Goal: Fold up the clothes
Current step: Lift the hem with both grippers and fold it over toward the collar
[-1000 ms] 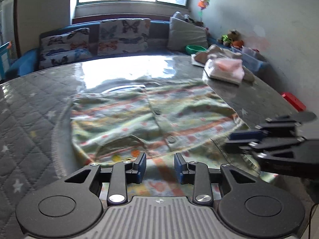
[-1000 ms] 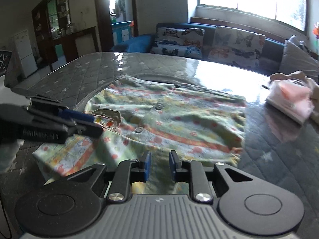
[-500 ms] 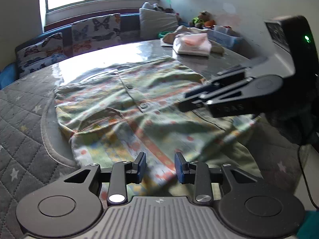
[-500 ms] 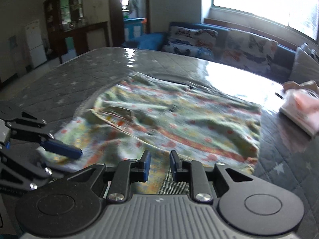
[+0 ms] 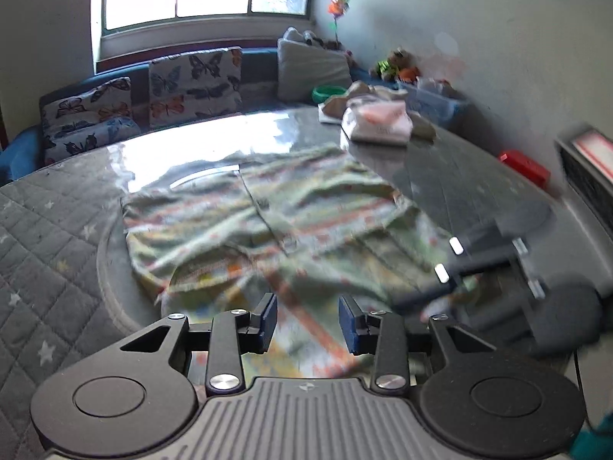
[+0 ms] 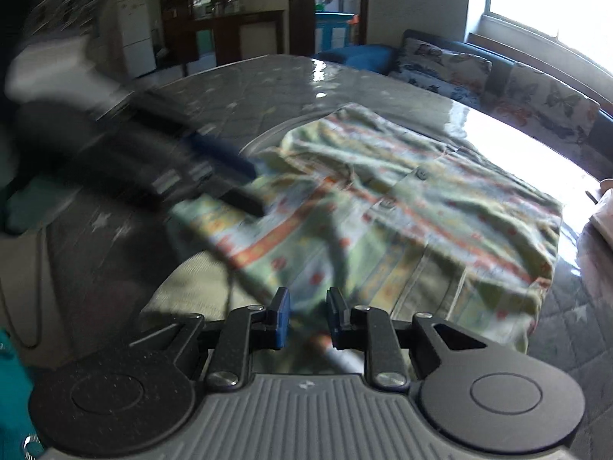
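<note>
A green shirt (image 5: 276, 226) with orange stripes and buttons lies spread out, front up, on the grey quilted table cover (image 5: 49, 230). My left gripper (image 5: 308, 320) hovers open over the shirt's near edge, with cloth under it and nothing between its pads. The right gripper (image 5: 421, 295) shows blurred at the right, low over the shirt's near right corner. In the right wrist view the shirt (image 6: 421, 207) fills the middle. My right gripper (image 6: 306, 322) is open just above its near hem, and the left gripper (image 6: 249, 184) is a blur at the shirt's left edge.
A stack of folded pink and white clothes (image 5: 377, 122) sits at the table's far right. Behind the table runs a sofa with butterfly cushions (image 5: 191, 84). A red box (image 5: 525, 165) lies off the right side. A round glass plate (image 5: 115, 287) lies under the shirt.
Both grippers have swung fast and now blur. The left gripper turned back to face the window. The right gripper dropped to the shirt's near right corner. The shirt lies much as before.
</note>
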Demonstrator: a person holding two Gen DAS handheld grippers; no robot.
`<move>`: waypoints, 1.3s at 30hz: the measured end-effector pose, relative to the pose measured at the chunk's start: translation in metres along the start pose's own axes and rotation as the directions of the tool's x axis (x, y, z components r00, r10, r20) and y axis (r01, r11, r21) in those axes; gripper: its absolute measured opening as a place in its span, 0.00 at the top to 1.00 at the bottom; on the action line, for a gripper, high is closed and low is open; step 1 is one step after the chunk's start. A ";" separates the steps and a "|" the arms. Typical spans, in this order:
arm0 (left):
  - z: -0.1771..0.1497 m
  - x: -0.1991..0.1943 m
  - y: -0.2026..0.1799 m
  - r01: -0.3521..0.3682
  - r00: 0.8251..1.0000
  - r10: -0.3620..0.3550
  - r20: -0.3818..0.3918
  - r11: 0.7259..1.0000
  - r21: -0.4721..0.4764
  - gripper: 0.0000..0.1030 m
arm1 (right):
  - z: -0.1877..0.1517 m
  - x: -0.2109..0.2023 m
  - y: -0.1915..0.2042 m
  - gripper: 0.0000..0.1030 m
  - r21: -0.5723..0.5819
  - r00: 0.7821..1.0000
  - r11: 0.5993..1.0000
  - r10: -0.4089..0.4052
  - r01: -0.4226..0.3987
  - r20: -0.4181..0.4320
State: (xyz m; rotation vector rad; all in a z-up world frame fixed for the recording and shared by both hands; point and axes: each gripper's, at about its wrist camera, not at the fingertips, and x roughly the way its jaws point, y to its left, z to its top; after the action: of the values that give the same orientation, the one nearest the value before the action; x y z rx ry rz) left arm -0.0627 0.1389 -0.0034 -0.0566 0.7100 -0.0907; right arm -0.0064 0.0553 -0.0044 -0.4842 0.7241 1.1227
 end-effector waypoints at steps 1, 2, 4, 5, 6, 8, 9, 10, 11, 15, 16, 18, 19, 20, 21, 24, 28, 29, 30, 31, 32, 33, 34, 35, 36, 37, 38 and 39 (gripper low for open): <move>0.004 0.005 -0.001 0.005 1.000 -0.005 0.007 1.000 -0.009 0.63 | -0.001 -0.001 0.000 0.80 -0.003 1.000 1.000 -0.001 0.001 0.000; 0.007 0.011 -0.003 0.013 1.000 -0.013 0.012 1.000 -0.009 0.63 | -0.002 -0.003 -0.001 0.80 -0.006 1.000 1.000 -0.002 0.002 0.000; 0.011 0.024 -0.006 0.027 0.999 -0.027 0.016 1.000 -0.008 0.63 | -0.005 -0.009 0.004 0.80 0.011 1.000 1.000 0.005 -0.006 0.003; 0.012 0.030 -0.008 0.034 0.999 -0.034 0.015 0.999 -0.006 0.64 | -0.007 -0.012 0.006 0.80 0.021 1.000 1.000 0.009 -0.009 0.005; 0.012 0.035 -0.010 0.045 0.999 -0.045 0.008 0.999 -0.006 0.64 | -0.009 -0.015 0.008 0.80 0.030 1.000 0.999 0.013 -0.013 0.006; 0.010 0.045 -0.012 0.069 0.997 -0.069 -0.013 0.998 -0.002 0.64 | -0.014 -0.027 0.011 0.80 0.033 1.000 0.999 -0.009 0.008 0.015; 0.008 0.046 -0.015 0.082 0.996 -0.082 -0.020 0.997 0.006 0.64 | -0.015 -0.032 0.011 0.80 0.037 1.000 0.999 -0.022 0.021 0.020; 0.004 0.047 -0.018 0.096 0.995 -0.095 -0.025 0.995 0.016 0.64 | -0.017 -0.037 0.011 0.79 0.041 0.999 0.999 -0.035 0.034 0.025; 0.002 0.047 -0.021 0.115 0.993 -0.114 -0.031 0.993 0.027 0.64 | -0.016 -0.040 0.008 0.79 0.048 0.998 0.998 -0.050 0.048 0.030; -0.011 0.040 -0.036 0.155 0.987 -0.152 -0.043 0.984 0.091 0.62 | -0.010 -0.044 -0.010 0.79 0.086 0.993 0.991 -0.107 0.102 0.050; -0.014 0.037 -0.037 0.165 0.986 -0.161 -0.049 0.982 0.095 0.62 | -0.007 -0.044 -0.014 0.79 0.095 0.991 0.989 -0.118 0.113 0.057; -0.021 0.030 -0.041 0.183 0.982 -0.177 -0.060 0.978 0.102 0.62 | -0.001 -0.040 -0.021 0.79 0.110 0.989 0.987 -0.130 0.121 0.075; -0.024 0.027 -0.042 0.192 0.980 -0.186 -0.066 0.976 0.105 0.62 | 0.003 -0.038 -0.024 0.79 0.117 0.987 0.985 -0.134 0.124 0.085; -0.028 0.023 -0.044 0.201 0.978 -0.194 -0.072 0.974 0.109 0.62 | 0.006 -0.034 -0.027 0.79 0.121 0.987 0.985 -0.134 0.123 0.091; -0.031 0.020 -0.046 0.210 0.976 -0.202 -0.078 0.971 0.112 0.62 | 0.010 -0.029 -0.029 0.79 0.126 0.986 0.985 -0.134 0.122 0.097; -0.041 0.010 -0.051 0.238 0.969 -0.227 -0.097 0.964 0.121 0.61 | 0.020 -0.013 -0.032 0.79 0.120 0.987 0.987 -0.121 0.108 0.107; -0.043 -0.004 -0.047 0.242 0.968 -0.233 -0.092 0.965 0.099 0.61 | 0.032 0.016 -0.029 0.79 0.094 0.992 0.992 -0.087 0.078 0.094; -0.042 -0.008 -0.045 0.235 0.970 -0.227 -0.083 0.967 0.098 0.61 | 0.033 0.021 -0.026 0.79 0.083 0.993 0.994 -0.078 0.071 0.084; -0.041 -0.011 -0.042 0.225 0.973 -0.218 -0.073 0.969 0.099 0.60 | 0.033 0.026 -0.024 0.79 0.072 0.995 0.995 -0.068 0.063 0.074; -0.039 -0.015 -0.039 0.215 0.976 -0.210 -0.063 0.972 0.099 0.59 | 0.032 0.027 -0.020 0.79 0.056 0.997 0.997 -0.053 0.050 0.060; -0.037 -0.017 -0.036 0.202 0.979 -0.198 -0.051 0.975 0.097 0.59 | 0.031 0.027 -0.018 0.79 0.051 0.997 0.998 -0.046 0.044 0.054; -0.035 -0.020 -0.032 0.190 0.982 -0.187 -0.038 0.977 0.094 0.57 | 0.028 0.026 -0.016 0.79 0.043 0.998 0.998 -0.041 0.039 0.049; -0.033 -0.022 -0.028 0.177 0.984 -0.175 -0.026 0.980 0.092 0.56 | 0.024 0.021 -0.013 0.79 0.035 0.998 0.999 -0.035 0.033 0.048; -0.031 -0.023 -0.024 0.161 0.987 -0.160 -0.014 0.983 0.084 0.55 | 0.021 0.018 -0.012 0.79 0.033 0.998 0.999 -0.029 0.028 0.046; -0.029 -0.023 -0.019 0.147 0.989 -0.147 -0.005 0.986 0.073 0.55 | 0.018 0.015 -0.011 0.79 0.032 0.999 0.999 -0.024 0.022 0.044; -0.027 -0.022 -0.014 0.134 0.991 -0.135 0.000 0.989 0.058 0.55 | 0.013 0.010 -0.008 0.79 0.029 0.999 0.999 -0.025 0.024 0.036; -0.025 -0.021 -0.010 0.122 0.992 -0.122 0.004 0.992 0.043 0.55 | 0.008 0.006 -0.007 0.78 0.026 0.999 0.999 -0.026 0.025 0.031; -0.024 -0.021 -0.008 0.120 0.993 -0.121 0.007 0.992 0.038 0.55 | 0.004 0.002 -0.006 0.78 0.025 0.999 0.999 -0.026 0.025 0.027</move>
State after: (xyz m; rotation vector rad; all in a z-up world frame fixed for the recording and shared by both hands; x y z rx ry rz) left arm -0.0947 0.1328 -0.0068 -0.0643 0.6947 -0.2191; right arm 0.0006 0.0574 -0.0035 -0.4551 0.7052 1.0937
